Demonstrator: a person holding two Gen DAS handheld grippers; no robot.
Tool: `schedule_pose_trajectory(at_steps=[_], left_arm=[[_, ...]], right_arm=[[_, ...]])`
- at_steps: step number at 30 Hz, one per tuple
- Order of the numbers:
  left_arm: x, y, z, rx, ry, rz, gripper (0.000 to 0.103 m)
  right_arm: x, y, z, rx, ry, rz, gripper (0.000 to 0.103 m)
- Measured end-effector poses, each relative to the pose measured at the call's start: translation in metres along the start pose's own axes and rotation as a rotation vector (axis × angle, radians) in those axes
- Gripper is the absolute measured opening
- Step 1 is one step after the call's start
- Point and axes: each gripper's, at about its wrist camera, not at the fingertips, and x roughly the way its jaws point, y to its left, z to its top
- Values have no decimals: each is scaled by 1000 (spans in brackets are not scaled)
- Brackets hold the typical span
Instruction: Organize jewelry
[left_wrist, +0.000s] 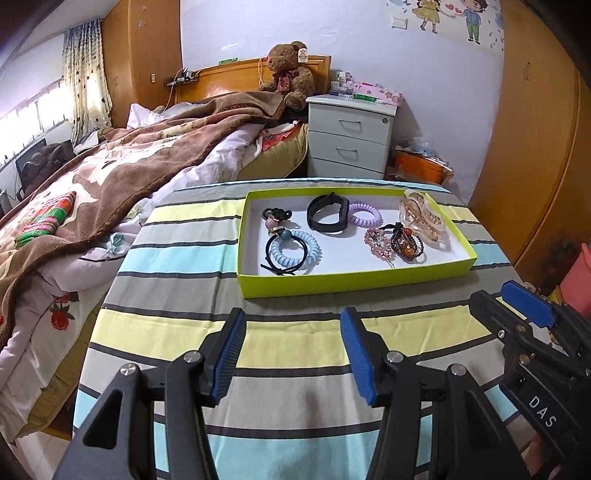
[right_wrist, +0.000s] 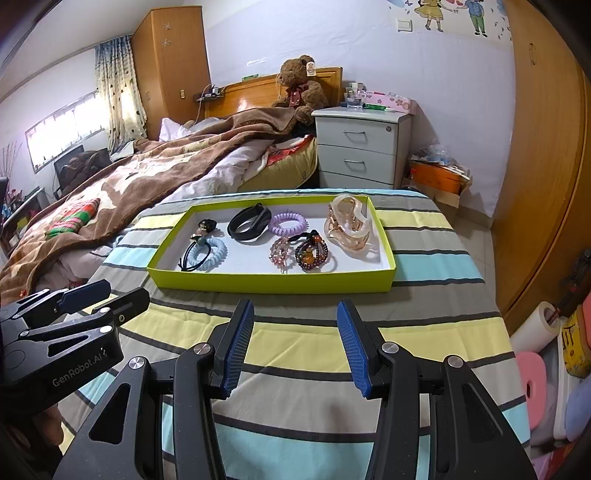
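Far left: bed (left_wrist: 110, 177) w/ brown blanket, rumpled, teddy bear (left_wrist: 290, 70) sitting at the headboard; white drawer unit (left_wrist: 351, 136) just right of the bear. Near side: table (left_wrist: 184, 266) under a striped cloth (yellow, grey, blue bands). On it, toward the far edge, a shallow lime-green tray (left_wrist: 332, 282) w/ white floor, and all the jewelry lies inside it. Tray contents L to R: small black hair tie w/ beads (left_wrist: 276, 218) at far left; light-blue coil tie (left_wrist: 294, 251) nearer, overlapping a thin black elastic; black wristband (left_wrist: 328, 213) at far middle, standing on edge; purple coil tie (left_wrist: 365, 214) just right of it; pink bead bracelet (left_wrist: 376, 238) nearer, touching a dark bead bracelet (left_wrist: 406, 242) w/ amber beads; clear peach claw clip (left_wrist: 423, 214) at far right corner, leaning by the tray wall. Left tool (left_wrist: 293, 354) hovers over the cloth near the tray's near wall, blue pads roughly half apart, nothing btwn them. Right tool (right_wrist: 295, 343) sits beside it to the right, same height approx, also about half open and empty, cloth visible btwn its pads; its tip also shows at the right edge of the left wrist view. Neither tool touches tray or jewelry. Far right: wood wardrobe (right_wrist: 546, 166), orange box (right_wrist: 436, 177) on floor by the wall.
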Motion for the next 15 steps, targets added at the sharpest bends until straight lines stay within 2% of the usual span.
schedule_pose_trajectory(at_steps=[7,15], left_arm=[[0,1,0,-5,0,-22,55],[0,2,0,-9,-2,-15,55]], right_arm=[[0,1,0,0,1,1,48],[0,2,-1,-1,3,3,48]])
